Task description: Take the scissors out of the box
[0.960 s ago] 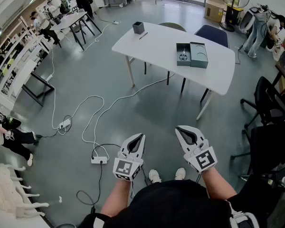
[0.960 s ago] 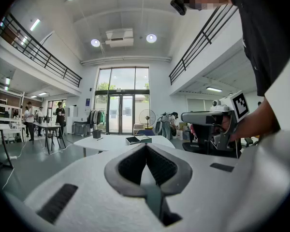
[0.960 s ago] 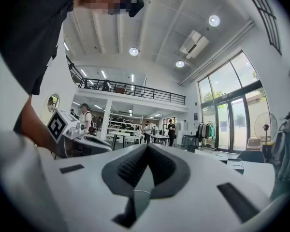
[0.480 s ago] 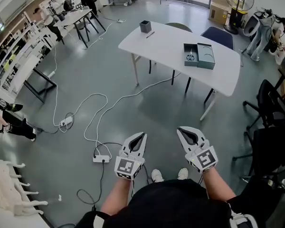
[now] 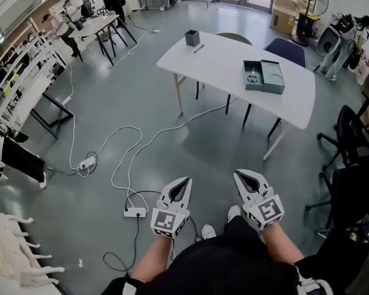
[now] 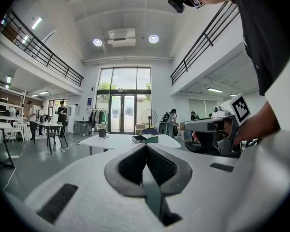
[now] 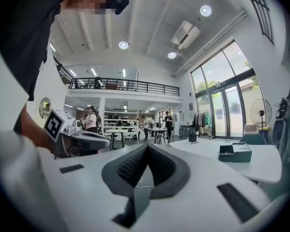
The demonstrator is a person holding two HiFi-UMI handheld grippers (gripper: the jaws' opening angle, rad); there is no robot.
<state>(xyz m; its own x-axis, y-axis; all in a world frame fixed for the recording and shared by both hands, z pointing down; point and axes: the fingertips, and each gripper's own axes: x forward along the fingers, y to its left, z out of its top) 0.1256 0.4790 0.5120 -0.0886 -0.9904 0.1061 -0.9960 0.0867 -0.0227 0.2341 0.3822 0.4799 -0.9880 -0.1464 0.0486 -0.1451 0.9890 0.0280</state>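
Box [image 5: 264,77] far off on table [image 5: 221,57], scissors [image 5: 253,77] inside.
Your L gripper [image 5: 186,181] & R gripper [image 5: 238,175]: both pinched closed, nothing held, well apart from that table.

I hold 2 grippers low in front of my body, side by side and apart, both pointing forward about level. My left gripper [image 5: 184,182] has its jaws pressed together, empty. My right gripper [image 5: 239,176] is the same.
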